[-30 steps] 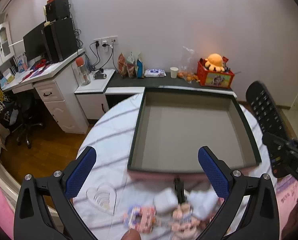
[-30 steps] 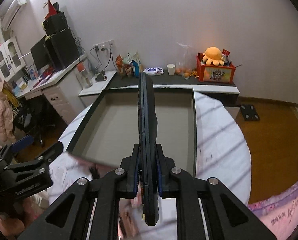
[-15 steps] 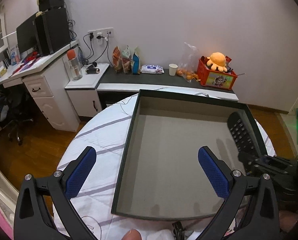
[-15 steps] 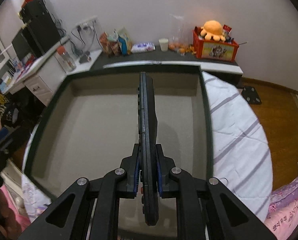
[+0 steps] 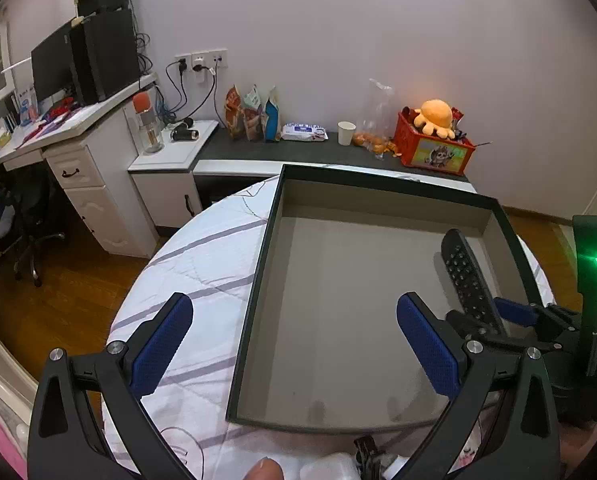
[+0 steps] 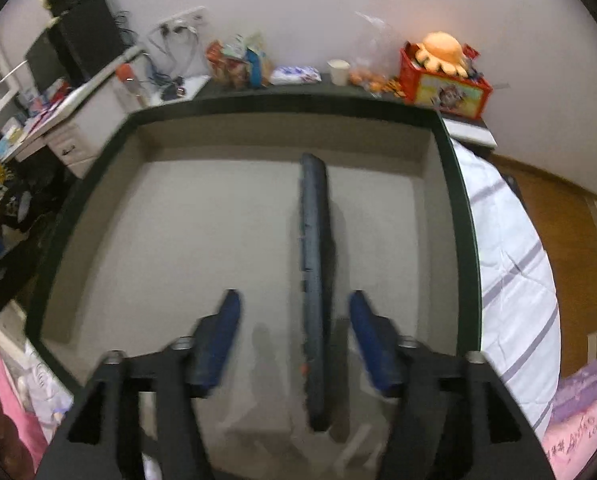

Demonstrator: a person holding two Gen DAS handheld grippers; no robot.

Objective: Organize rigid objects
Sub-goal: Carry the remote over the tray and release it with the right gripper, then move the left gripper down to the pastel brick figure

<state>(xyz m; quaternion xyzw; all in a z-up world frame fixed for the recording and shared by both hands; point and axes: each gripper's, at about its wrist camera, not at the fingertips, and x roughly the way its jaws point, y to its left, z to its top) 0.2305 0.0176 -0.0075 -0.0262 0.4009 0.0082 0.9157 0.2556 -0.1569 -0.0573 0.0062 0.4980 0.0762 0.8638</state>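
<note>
A black remote control (image 6: 314, 264) stands on its edge inside the dark-rimmed box (image 6: 460, 184), near its right wall. My right gripper (image 6: 294, 320) is open, its blue pads on either side of the remote and apart from it. In the left wrist view the remote (image 5: 466, 272) lies at the box's (image 5: 258, 280) right side with the right gripper (image 5: 514, 312) around its near end. My left gripper (image 5: 294, 340) is open and empty over the box's near left part.
The box sits on a round table with a white striped cloth (image 5: 202, 264). Small white and pink items (image 5: 334, 466) lie at the table's near edge. A low dark shelf (image 5: 298, 152) with snacks, a cup and a red box stands behind.
My right gripper has opened and let go of the remote, which now rests in the box. The left gripper has moved forward over the box.
</note>
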